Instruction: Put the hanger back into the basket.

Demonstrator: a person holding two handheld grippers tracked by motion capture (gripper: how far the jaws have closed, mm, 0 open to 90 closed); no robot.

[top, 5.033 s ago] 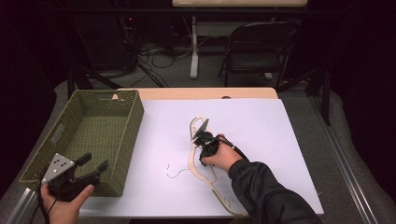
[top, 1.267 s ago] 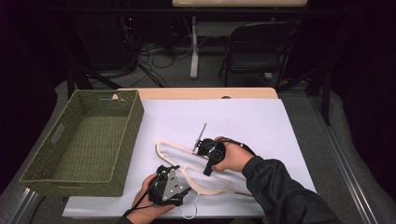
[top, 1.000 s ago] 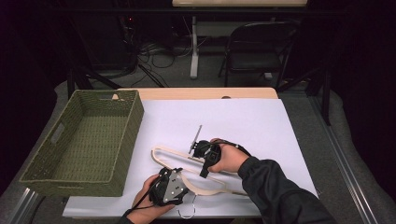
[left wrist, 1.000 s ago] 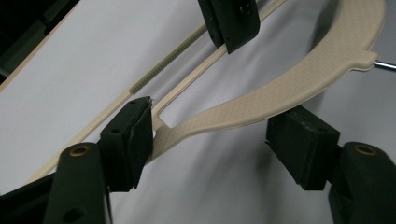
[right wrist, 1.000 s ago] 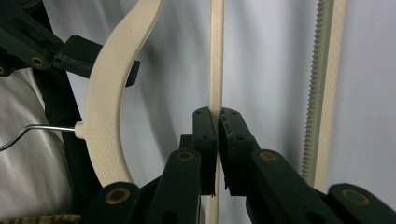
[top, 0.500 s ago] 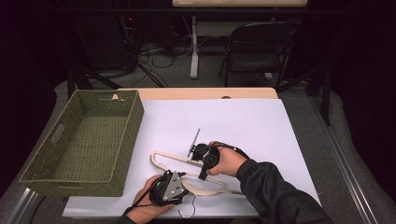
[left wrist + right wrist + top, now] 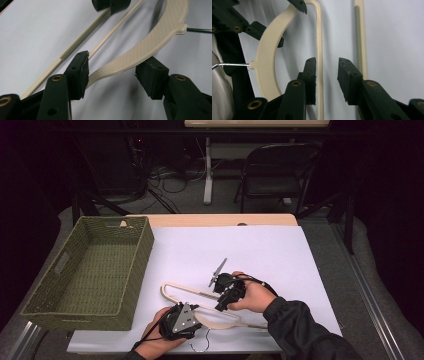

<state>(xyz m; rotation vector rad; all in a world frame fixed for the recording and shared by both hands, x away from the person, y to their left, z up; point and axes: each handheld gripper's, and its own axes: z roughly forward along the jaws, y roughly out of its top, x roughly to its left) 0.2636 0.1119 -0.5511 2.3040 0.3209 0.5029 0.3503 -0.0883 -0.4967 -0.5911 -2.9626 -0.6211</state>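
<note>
The left gripper [image 7: 112,75] is standing part open around the curved shoulder of a cream plastic clothes hanger [image 7: 140,53]: one pad is touching the hanger's edge, while the other is standing clear of it. In the high view this left gripper [image 7: 182,320] is sitting at the near edge of the white worktop [image 7: 260,250], over the hanger's [image 7: 200,296] curved arm.

The right gripper [image 7: 325,75] has just been opening, and its jaws are now standing part open, straddling the hanger's thin straight bar [image 7: 320,62] without pressing on it. In the high view the right gripper [image 7: 226,287] is hovering just beyond the hanger, near its middle.

The hanger is lying flat on the worktop, its metal hook [image 7: 229,65] pointing toward the person. A green woven basket [image 7: 90,270] is sitting well to the left.
</note>
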